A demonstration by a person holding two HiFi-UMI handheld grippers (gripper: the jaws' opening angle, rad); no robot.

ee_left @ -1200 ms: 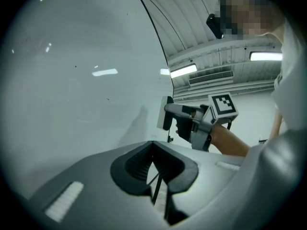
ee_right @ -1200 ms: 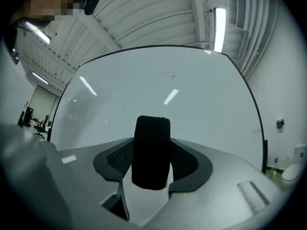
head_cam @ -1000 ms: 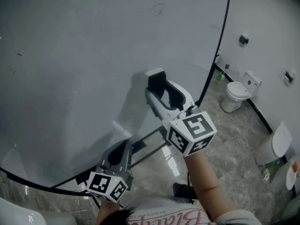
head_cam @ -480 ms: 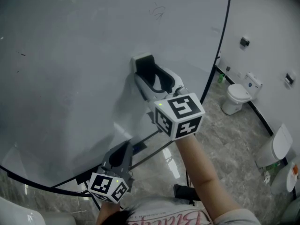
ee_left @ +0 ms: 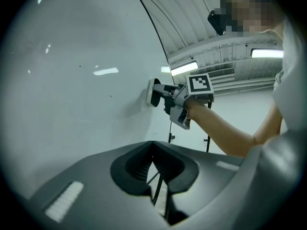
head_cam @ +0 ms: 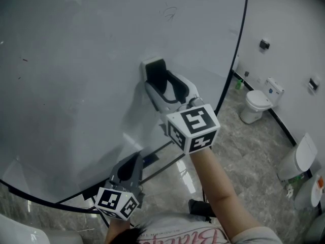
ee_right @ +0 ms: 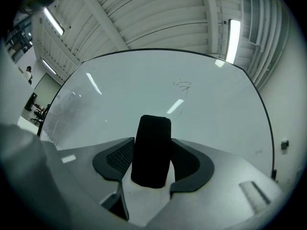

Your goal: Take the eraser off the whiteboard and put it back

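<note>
The eraser (head_cam: 154,68), black with a white base, lies flat against the whiteboard (head_cam: 76,60) near its middle right. My right gripper (head_cam: 158,80) is shut on it, one jaw on each side. In the right gripper view the black eraser (ee_right: 152,150) stands between the pads with the board behind it. The left gripper view shows the eraser (ee_left: 150,91) from the side, white face on the board, with the right gripper (ee_left: 157,93) behind it. My left gripper (head_cam: 133,162) hangs low by the board's bottom edge, shut and holding nothing (ee_left: 153,146).
A small scribble (head_cam: 170,11) marks the board above the eraser. The board's black frame edge (head_cam: 238,39) runs down the right. White toilets (head_cam: 256,101) stand on the marble floor at the right, along the wall. The board's stand bars (head_cam: 162,164) cross below my right arm.
My right gripper has slid up and to the left along the board with the eraser in it, then nearly stopped. The left gripper has stayed put.
</note>
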